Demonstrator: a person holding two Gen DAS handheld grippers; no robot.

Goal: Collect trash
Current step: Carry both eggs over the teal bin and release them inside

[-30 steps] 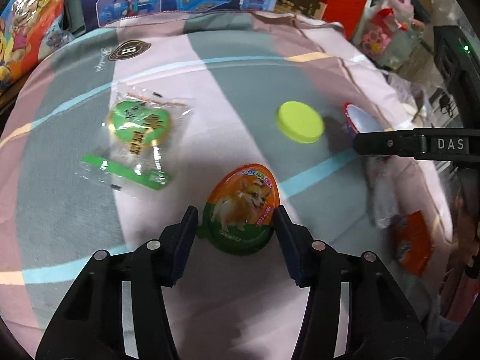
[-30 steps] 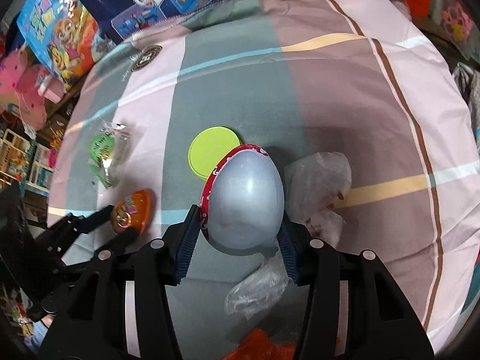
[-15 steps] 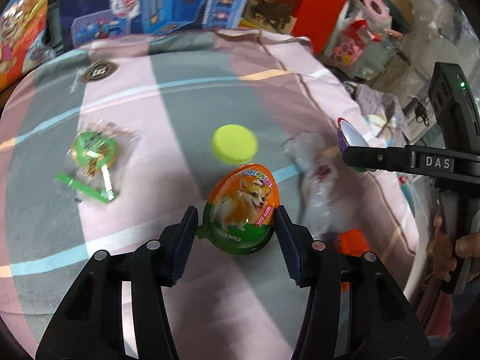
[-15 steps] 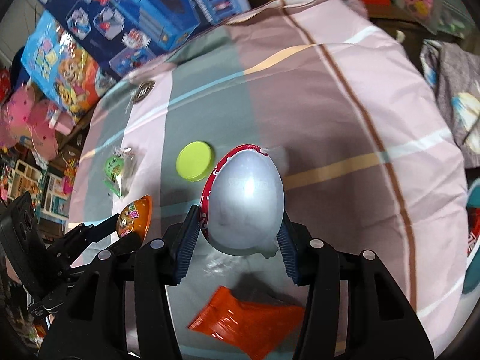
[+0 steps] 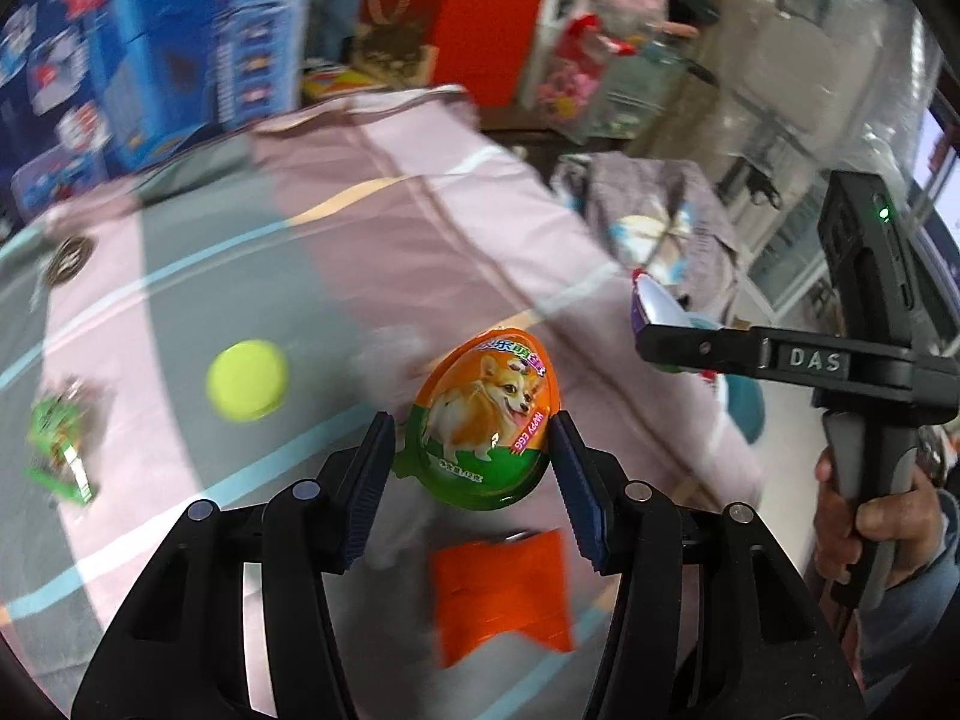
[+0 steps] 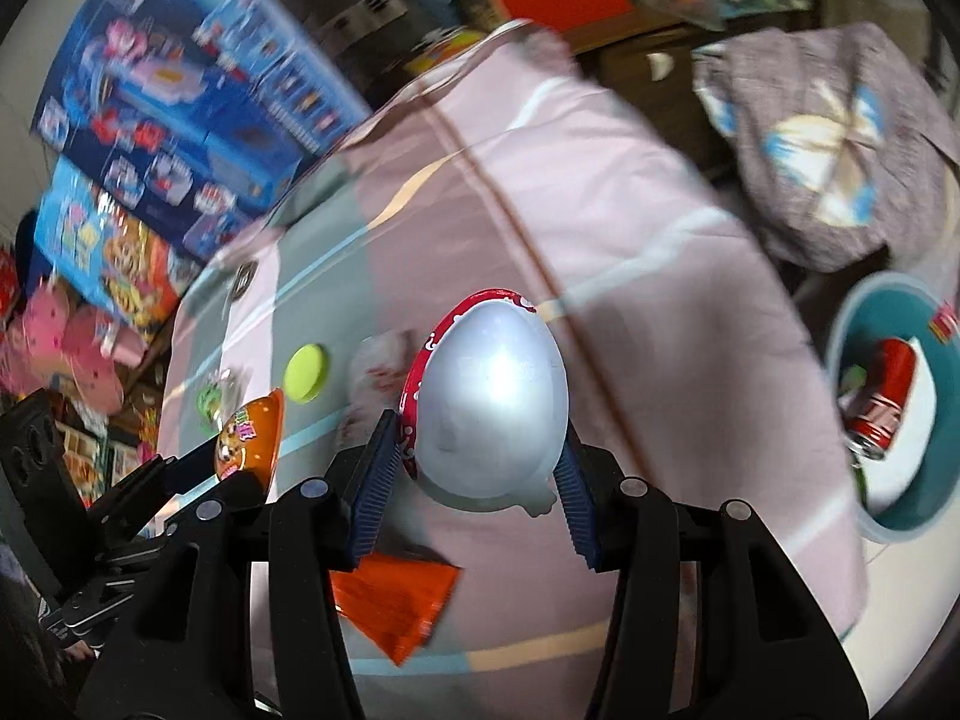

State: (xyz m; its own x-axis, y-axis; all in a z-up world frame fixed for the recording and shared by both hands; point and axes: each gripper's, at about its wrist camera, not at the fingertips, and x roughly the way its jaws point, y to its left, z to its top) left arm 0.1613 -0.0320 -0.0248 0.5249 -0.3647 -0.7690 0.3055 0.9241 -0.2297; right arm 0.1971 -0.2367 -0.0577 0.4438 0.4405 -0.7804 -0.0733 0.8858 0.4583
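Two egg packs (image 5: 480,420) (image 6: 489,402) clamped, blurred wrappers (image 5: 501,591) below.

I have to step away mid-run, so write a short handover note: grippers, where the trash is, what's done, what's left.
Left gripper: shut on the orange-and-green plastic egg with a dog picture, lifted off the striped cloth.
Right gripper: shut on the silver, red-rimmed egg half.
Teal bin, off the cloth's right edge, already holds a red can.
Left on the cloth: yellow-green round lid, green packet, orange wrapper, clear plastic wrapper.
Next: probably drop both eggs in the bin.
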